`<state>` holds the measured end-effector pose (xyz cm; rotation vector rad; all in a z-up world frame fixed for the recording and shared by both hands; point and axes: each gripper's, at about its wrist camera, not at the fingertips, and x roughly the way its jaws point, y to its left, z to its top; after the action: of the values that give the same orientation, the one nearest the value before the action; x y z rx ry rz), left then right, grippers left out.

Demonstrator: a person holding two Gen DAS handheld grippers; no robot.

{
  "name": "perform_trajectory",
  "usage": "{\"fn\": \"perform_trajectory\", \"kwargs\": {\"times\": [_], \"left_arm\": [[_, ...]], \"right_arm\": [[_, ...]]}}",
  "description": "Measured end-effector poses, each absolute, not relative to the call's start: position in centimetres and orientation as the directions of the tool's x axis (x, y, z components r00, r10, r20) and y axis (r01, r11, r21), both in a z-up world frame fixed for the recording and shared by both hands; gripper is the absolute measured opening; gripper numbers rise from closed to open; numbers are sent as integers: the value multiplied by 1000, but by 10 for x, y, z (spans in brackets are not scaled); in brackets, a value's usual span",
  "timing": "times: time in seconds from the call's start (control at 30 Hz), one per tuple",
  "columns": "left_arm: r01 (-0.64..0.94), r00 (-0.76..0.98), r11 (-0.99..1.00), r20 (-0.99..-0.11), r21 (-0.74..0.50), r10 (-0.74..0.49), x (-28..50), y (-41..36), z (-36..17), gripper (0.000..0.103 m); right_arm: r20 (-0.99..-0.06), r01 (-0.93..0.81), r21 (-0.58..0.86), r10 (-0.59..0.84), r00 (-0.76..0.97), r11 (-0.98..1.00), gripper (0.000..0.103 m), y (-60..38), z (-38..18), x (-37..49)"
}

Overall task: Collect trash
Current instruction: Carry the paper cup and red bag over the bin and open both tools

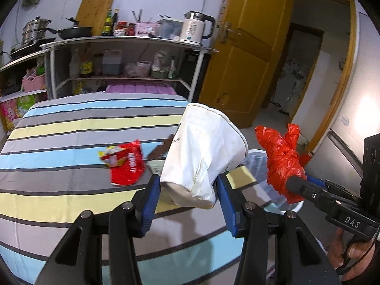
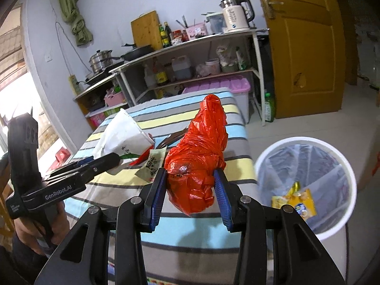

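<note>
bin [image 1: 257, 156]: at 3 o'clock in the left wrist view, mostly hidden behind the paper cup [image 1: 204, 156] and red bag [image 1: 282, 161].
brown wrapper [image 1: 161, 150]: largely covered by the cup.
red packet [image 1: 127, 163]: motion-blurred, print unreadable.
paper slip [image 2: 153, 163]: writing too small to read.
shelf bottles [image 2: 163, 34]: labels illegible.
person's hand [image 2: 35, 232]: at 8 o'clock, cut by the edge.

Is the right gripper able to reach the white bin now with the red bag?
Probably yes. The right gripper holds the red bag beside the open white bin, with nothing between them.
</note>
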<state>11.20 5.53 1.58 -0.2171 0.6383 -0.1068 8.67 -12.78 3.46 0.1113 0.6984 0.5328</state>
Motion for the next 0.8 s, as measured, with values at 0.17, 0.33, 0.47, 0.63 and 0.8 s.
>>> {"fn": "perform_trajectory", "kwargs": {"times": [0.17, 0.33, 0.47, 0.63, 0.8], "left_arm": [[75, 796, 972, -574, -223, -194, 113, 32, 22, 50], [110, 792, 970, -571, -215, -216, 113, 11, 26, 50], [131, 787, 968, -572, -213, -232, 113, -4, 27, 51], [157, 778, 964, -574, -214, -254, 115, -19, 26, 51], [179, 768, 960, -580, -215, -273, 125, -34, 25, 51]], "right_arm": [[-567, -399, 272, 481, 669, 876, 41, -152, 40, 77], [-554, -374, 275, 464, 691, 886, 41, -169, 42, 69], [-548, -355, 277, 450, 705, 893, 41, -183, 42, 64], [-549, -333, 281, 435, 714, 900, 41, -194, 40, 61], [-555, -306, 286, 418, 719, 908, 41, -206, 36, 66]]}}
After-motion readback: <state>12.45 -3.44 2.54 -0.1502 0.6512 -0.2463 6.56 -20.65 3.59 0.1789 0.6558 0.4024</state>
